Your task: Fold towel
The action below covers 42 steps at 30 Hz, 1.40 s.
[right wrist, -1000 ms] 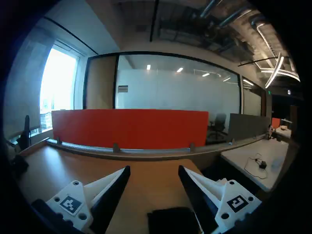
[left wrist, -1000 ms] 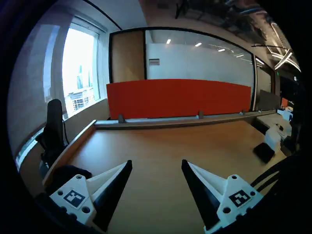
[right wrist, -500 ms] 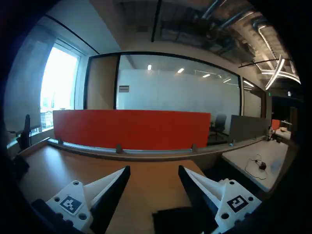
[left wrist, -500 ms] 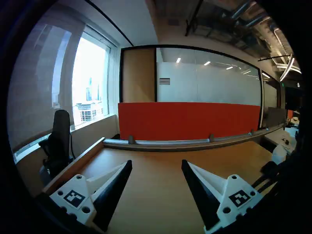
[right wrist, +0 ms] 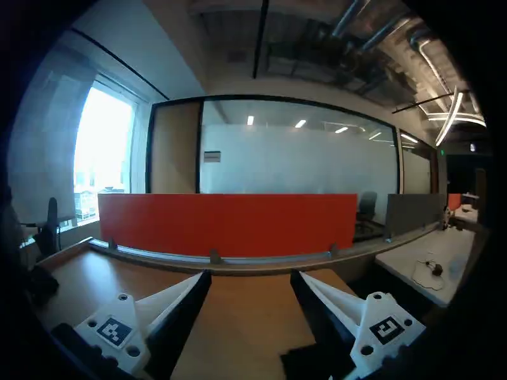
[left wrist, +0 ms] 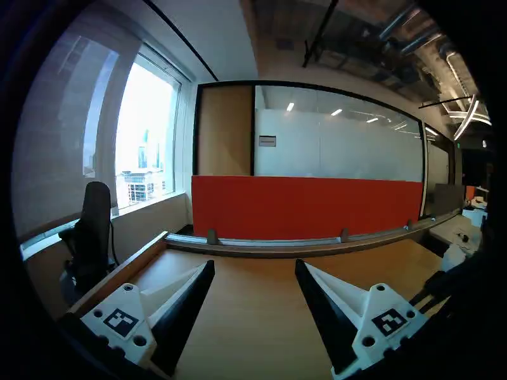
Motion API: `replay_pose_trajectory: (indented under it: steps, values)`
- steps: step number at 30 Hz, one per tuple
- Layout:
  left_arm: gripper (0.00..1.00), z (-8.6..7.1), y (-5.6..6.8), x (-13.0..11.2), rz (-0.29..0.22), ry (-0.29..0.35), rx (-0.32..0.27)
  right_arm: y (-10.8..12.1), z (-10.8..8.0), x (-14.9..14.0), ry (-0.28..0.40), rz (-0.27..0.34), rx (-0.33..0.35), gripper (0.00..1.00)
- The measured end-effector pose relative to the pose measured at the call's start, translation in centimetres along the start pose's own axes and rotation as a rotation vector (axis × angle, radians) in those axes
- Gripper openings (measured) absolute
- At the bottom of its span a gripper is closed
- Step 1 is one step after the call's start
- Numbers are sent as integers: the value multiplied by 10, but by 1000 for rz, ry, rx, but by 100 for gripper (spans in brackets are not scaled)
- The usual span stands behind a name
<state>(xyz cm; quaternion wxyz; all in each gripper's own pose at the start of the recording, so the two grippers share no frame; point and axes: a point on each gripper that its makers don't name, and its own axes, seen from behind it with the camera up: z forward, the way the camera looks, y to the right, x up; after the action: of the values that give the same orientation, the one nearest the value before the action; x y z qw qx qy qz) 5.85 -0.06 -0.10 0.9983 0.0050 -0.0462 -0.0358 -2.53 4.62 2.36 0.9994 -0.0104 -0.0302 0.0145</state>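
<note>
— How do the jaws of the left gripper stand?
— Apart. The left gripper point(left wrist: 253, 263) hangs over the bare wooden table point(left wrist: 253, 329) with nothing between its fingers.
— And the right?
— The right gripper point(right wrist: 249, 274) is alike: jaws apart, gripping nothing, above the table and aimed at the red screen point(right wrist: 228, 223) along its far edge.
— Where's the towel?
— Hard to say. A dark flat thing point(right wrist: 299, 364) lies on the table at the bottom of the right gripper view, low by the right finger's base. Whether it is the towel I cannot tell.
— What else is around?
— In the left gripper view, a black chair point(left wrist: 92, 231) stands past the table's left edge, by the window point(left wrist: 142, 152). In the right gripper view, a white table point(right wrist: 412, 278) off to the right carries a small cable point(right wrist: 431, 267).
</note>
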Motion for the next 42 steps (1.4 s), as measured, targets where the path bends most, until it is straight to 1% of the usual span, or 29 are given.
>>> replay_pose_trajectory:
  steps: [5,11,18,24,33,38,42]
  values:
    - [94,5,-1,5,-13,16,-15,-31,4,8,18,11,17,97]
    - [94,9,-3,19,-36,44,-31,-62,8,11,31,21,27,97]
    - [94,15,-1,27,-23,60,-64,-93,9,9,21,20,45,97]
    - [94,18,-1,29,-17,72,-85,-108,9,15,30,15,41,97]
    - [94,20,-4,36,19,105,-84,-120,7,22,26,22,52,97]
    - [94,21,2,32,51,105,-88,-123,5,23,13,27,58,97]
    - [94,21,5,26,75,106,-85,-128,2,22,2,48,79,97]
